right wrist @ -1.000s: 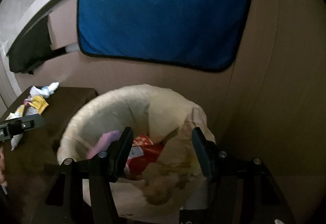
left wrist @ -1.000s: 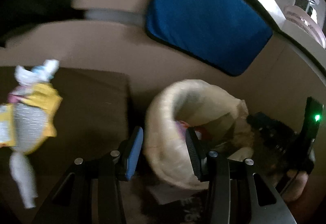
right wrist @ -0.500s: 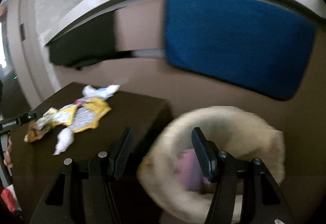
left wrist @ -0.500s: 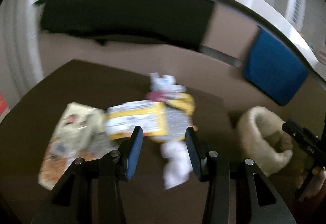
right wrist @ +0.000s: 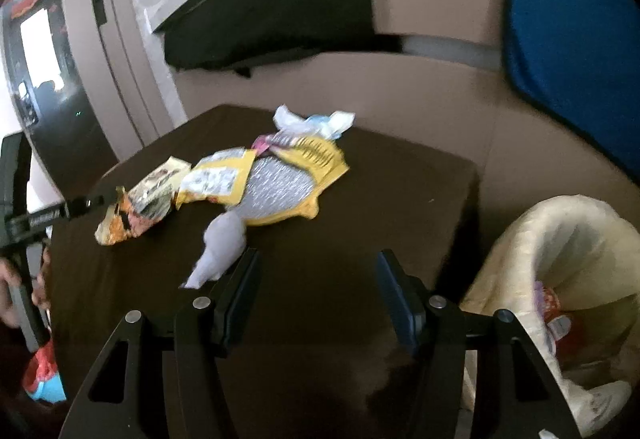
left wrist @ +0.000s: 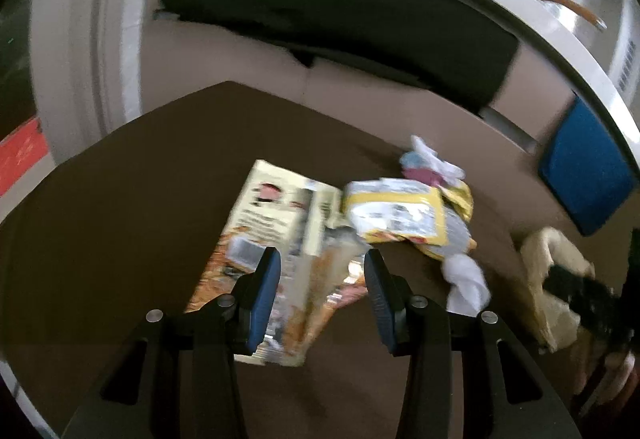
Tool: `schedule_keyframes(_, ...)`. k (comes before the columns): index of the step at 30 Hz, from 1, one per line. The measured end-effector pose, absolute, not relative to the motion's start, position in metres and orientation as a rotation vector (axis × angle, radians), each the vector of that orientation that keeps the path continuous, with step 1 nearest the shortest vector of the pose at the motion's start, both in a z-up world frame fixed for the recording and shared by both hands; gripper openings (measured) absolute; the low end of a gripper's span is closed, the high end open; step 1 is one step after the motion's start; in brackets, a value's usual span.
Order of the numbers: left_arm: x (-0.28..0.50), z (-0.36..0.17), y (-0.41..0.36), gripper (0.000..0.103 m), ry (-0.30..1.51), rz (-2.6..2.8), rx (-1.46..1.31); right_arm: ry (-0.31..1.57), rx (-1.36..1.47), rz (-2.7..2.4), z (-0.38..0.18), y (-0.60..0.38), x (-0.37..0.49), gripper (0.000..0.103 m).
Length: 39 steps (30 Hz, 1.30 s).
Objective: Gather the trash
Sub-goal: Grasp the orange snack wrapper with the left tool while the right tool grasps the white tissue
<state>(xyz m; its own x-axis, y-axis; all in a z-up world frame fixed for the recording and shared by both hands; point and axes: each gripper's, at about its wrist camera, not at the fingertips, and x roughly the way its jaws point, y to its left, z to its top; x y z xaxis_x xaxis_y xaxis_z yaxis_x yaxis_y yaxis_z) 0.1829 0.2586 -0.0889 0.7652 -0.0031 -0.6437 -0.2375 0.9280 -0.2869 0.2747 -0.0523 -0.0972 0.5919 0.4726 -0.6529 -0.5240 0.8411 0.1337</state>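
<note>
Trash lies in a loose heap on the dark brown table (left wrist: 120, 219): an orange and cream snack wrapper (left wrist: 280, 223), a yellow wrapper with a silver inside (left wrist: 404, 215), a crumpled white tissue (left wrist: 466, 279) and a white-blue wrapper (left wrist: 428, 163). My left gripper (left wrist: 322, 271) hangs open just above the orange wrapper, which shows between its fingers. My right gripper (right wrist: 318, 279) is open over bare table (right wrist: 400, 199), with the tissue (right wrist: 220, 243) just beyond its left finger. The cream-lined bin (right wrist: 560, 239) stands to the right of the table with red trash (right wrist: 556, 315) inside.
A beige sofa with a blue cushion (right wrist: 568, 31) and a black cushion (left wrist: 340, 19) runs behind the table. A person's hand (right wrist: 12, 291) holds the left gripper at the table's left edge. A red and blue object (right wrist: 44, 379) lies low on the left.
Both views have swung left from the bin to the table. My left gripper now sits over the orange wrapper, and my right gripper has left the bin's mouth for the table's near side.
</note>
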Motion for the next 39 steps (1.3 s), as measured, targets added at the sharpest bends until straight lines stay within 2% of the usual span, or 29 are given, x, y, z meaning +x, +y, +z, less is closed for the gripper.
schedule_keyframes(6, 0.196, -0.107, 0.296, 0.045, 0.729, 0.197, -0.461, 0.783, -0.095, 0.59, -0.112, -0.044, 0.276, 0.056)
schedule_keyframes(10, 0.21, -0.121, 0.307, 0.051, 0.78, 0.185, -0.496, 0.806, -0.066, 0.594, -0.118, -0.046, 0.28, 0.056)
schedule_keyframes(24, 0.235, -0.126, 0.27, 0.054, 0.861, 0.206, -0.271, 0.845, -0.029, 0.678, -0.127, -0.018, 0.283, 0.056)
schedule_keyframes(31, 0.228, -0.127, 0.279, 0.054, 0.839, 0.154, -0.345, 0.83, -0.081, 0.7, -0.122, 0.029, 0.297, 0.056)
schedule_keyframes(32, 0.227, -0.127, 0.28, 0.054, 0.838, 0.146, -0.348, 0.846, -0.078, 0.71, -0.125, 0.033, 0.301, 0.055)
schedule_keyframes(34, 0.226, -0.127, 0.28, 0.055, 0.838, 0.127, -0.352, 0.89, -0.071, 0.725, -0.132, 0.041, 0.309, 0.036)
schedule_keyframes(35, 0.225, -0.128, 0.281, 0.055, 0.839, 0.119, -0.352, 0.909, -0.071, 0.73, -0.135, 0.044, 0.312, 0.021)
schedule_keyframes(36, 0.225, -0.128, 0.281, 0.056, 0.839, 0.115, -0.351, 0.916, -0.072, 0.731, -0.137, 0.046, 0.313, 0.015)
schedule_keyframes(39, 0.225, -0.127, 0.278, 0.056, 0.843, 0.118, -0.337, 0.879, -0.076, 0.747, -0.132, 0.04, 0.307, 0.013)
